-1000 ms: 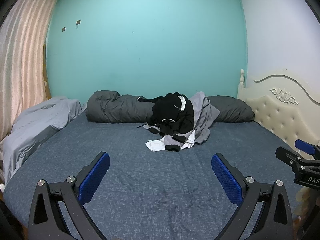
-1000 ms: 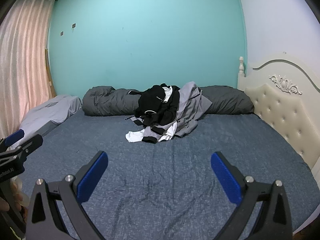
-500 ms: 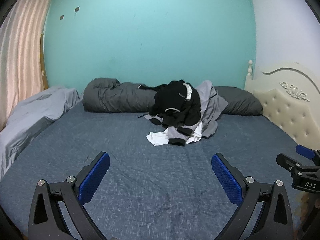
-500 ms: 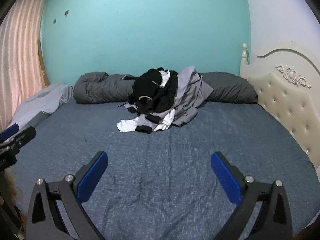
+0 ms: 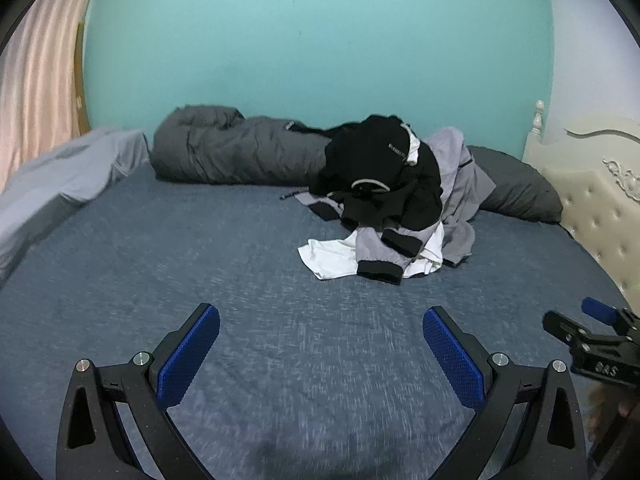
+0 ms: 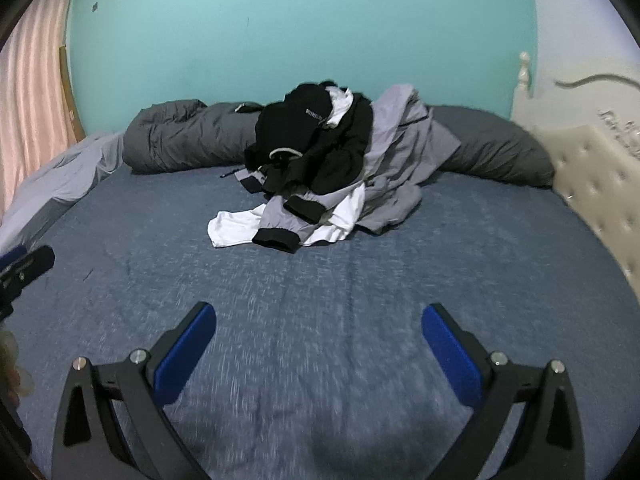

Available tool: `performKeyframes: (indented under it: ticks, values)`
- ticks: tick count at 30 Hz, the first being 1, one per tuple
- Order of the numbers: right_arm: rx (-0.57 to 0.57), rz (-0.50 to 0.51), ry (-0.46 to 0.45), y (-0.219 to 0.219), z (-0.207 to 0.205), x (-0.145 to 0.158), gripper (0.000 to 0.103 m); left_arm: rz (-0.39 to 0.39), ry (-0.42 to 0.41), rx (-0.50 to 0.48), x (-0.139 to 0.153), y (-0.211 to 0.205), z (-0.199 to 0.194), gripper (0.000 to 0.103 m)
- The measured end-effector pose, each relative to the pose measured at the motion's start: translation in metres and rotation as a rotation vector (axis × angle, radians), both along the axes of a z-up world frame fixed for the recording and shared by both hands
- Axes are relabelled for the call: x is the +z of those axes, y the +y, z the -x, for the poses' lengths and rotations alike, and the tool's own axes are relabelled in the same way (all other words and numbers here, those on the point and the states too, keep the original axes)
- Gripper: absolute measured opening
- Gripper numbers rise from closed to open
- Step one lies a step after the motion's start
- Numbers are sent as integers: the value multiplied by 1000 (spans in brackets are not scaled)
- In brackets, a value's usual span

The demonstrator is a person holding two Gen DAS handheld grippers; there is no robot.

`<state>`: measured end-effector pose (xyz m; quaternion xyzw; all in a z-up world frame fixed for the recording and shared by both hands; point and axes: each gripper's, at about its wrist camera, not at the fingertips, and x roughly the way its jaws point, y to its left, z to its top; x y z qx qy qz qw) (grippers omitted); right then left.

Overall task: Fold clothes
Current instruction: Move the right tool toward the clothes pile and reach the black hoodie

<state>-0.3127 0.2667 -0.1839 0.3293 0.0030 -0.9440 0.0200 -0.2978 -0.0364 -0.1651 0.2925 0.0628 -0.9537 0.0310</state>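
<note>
Since the clothes pile (image 5: pixel 384 200) sits mid-frame, unfolded, you've got left gripper (image 5: pixel 320 344) and right gripper (image 6: pixel 318 344) gaping wide, empty, ready to grab.

matt heathered blue cloth covers the bed (image 5: pixel 200 264); the clothes pile (image 5: pixel 384 200) is soft black, grey and white fabric; the headboard (image 6: pixel 600 184) is tufted cream padding; gripper pads (image 6: pixel 452 356) look like textured blue rubber on matt black plastic
</note>
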Motion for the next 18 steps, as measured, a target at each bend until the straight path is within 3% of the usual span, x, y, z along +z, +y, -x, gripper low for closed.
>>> performKeyframes:
  ticks: [7, 18]
  values:
    - [20, 23, -3, 8, 89, -27, 103, -64, -46, 8, -37, -12, 64, 103]
    - [59, 34, -10, -1, 226, -36, 103, -98, -65, 45, -67, -33, 155, 103]
